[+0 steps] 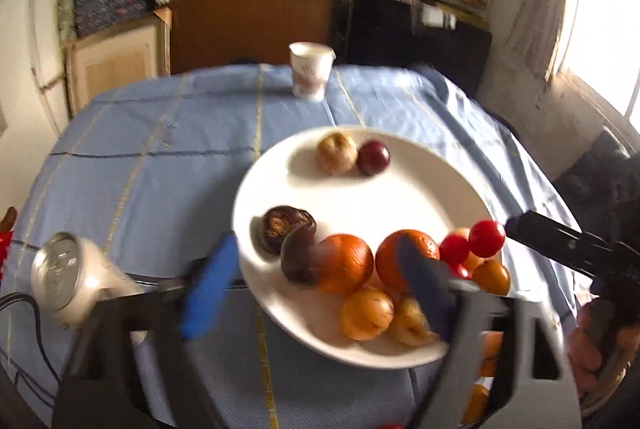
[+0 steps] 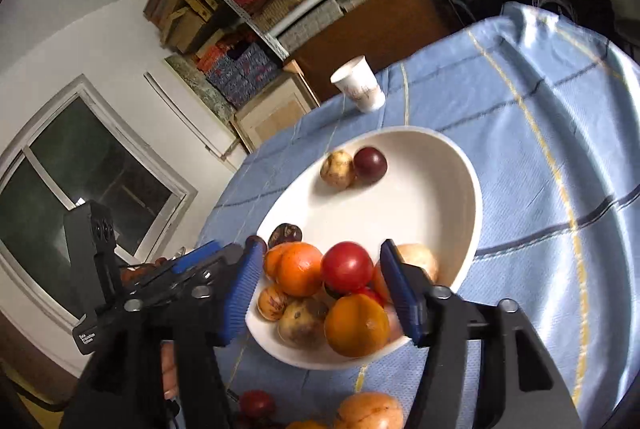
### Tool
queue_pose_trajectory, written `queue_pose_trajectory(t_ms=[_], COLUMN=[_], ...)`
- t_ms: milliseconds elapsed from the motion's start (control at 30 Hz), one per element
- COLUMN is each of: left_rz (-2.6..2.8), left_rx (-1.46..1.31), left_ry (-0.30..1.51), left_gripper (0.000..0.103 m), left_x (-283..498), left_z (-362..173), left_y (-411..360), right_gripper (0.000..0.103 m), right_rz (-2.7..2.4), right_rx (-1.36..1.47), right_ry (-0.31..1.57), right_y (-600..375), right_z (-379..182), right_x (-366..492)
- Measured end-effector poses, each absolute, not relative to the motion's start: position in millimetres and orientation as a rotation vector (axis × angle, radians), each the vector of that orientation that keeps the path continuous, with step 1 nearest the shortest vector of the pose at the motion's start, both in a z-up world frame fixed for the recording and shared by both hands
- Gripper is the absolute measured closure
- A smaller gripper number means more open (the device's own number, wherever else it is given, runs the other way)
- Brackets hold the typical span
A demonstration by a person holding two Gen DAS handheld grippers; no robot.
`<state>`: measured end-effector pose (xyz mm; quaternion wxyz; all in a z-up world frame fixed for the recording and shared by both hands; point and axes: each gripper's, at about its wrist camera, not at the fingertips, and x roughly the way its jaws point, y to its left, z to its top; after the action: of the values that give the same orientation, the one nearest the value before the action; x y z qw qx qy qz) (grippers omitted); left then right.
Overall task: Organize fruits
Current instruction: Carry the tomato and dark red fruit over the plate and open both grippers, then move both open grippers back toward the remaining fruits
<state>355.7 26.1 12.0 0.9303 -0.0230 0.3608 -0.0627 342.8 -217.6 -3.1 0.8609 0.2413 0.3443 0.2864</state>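
Right wrist view puts the white plate mid-frame on the blue-clothed table, fruit heaped at its lower end: a red tomato, oranges and spotted yellow fruit, with a pale fruit and a dark plum apart near the upper rim. The right hand-held gripper stands released above the heap, nothing pinched. Left wrist view shows the left hand-held gripper spread wide and empty, low in the frame. These fruits look light, round and likely to roll; the tomato probably bruises, so a gentle hold across its widest part seems wise. Neighbouring fruit crowds it closely. A paper cup stands well apart, at upper centre.
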Motion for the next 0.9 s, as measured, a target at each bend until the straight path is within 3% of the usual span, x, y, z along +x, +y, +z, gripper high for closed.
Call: queue_pose_trajectory(t_ms=[167, 433, 900], left_rz=[-0.143, -0.12, -0.078], left_rx=[-0.02, -0.053, -0.07], left_ry=[0.693, 0.751, 0.733], left_gripper=[0.008, 0.008, 0.007], left_x=[313, 264, 246], left_z=[15, -13, -10], left_y=[32, 54, 66], right_gripper=[0.04, 0.041, 0.042], right_rz=[0.637, 0.76, 0.698], right_rx=[0.411, 0.25, -0.102], right_ry=[0.671, 0.743, 0.847], right_y=[-220, -196, -191], right_z=[14, 1, -19], right_x=[310, 263, 219])
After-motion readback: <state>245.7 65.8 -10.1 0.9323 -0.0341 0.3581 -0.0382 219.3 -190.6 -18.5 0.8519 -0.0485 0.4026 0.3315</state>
